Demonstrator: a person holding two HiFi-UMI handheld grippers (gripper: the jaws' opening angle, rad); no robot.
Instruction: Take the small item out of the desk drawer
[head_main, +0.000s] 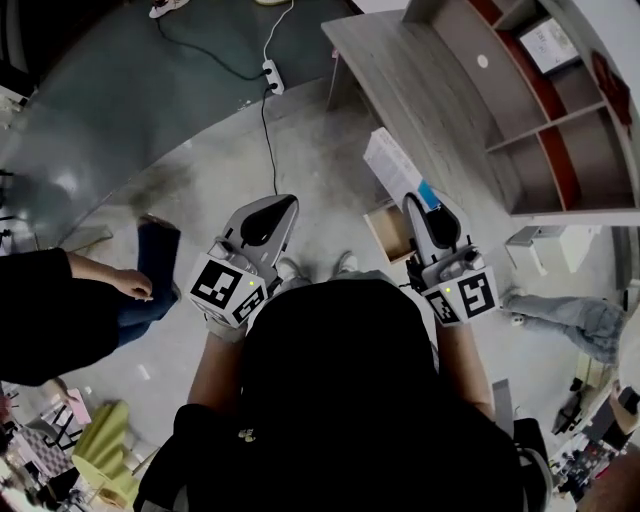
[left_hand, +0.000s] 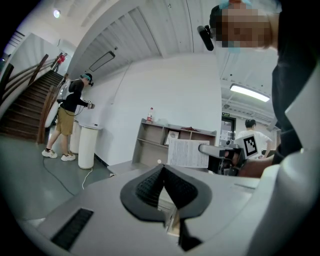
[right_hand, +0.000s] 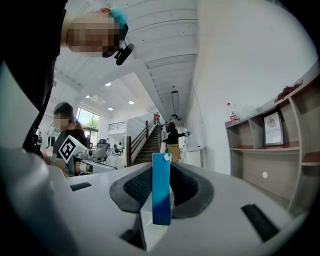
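R gripper (head_main: 415, 207) is clamped on a flat white packet (right_hand: 161, 190) w/ a blue edge, held edge-on btwn the pads and sticking out past the jaw tips. Packet is up in the air, clear of the drawer (head_main: 385, 235), which stands pulled out from the desk (head_main: 400, 70) at its front edge. In head view the drawer shows just beside the R gripper. L gripper (head_main: 288, 203) has jaws together, nothing btwn them. It hangs over the floor (head_main: 200, 180), level w/ the R one but apart from it. Shelf unit (head_main: 560, 130) stands along the desk's back edge.
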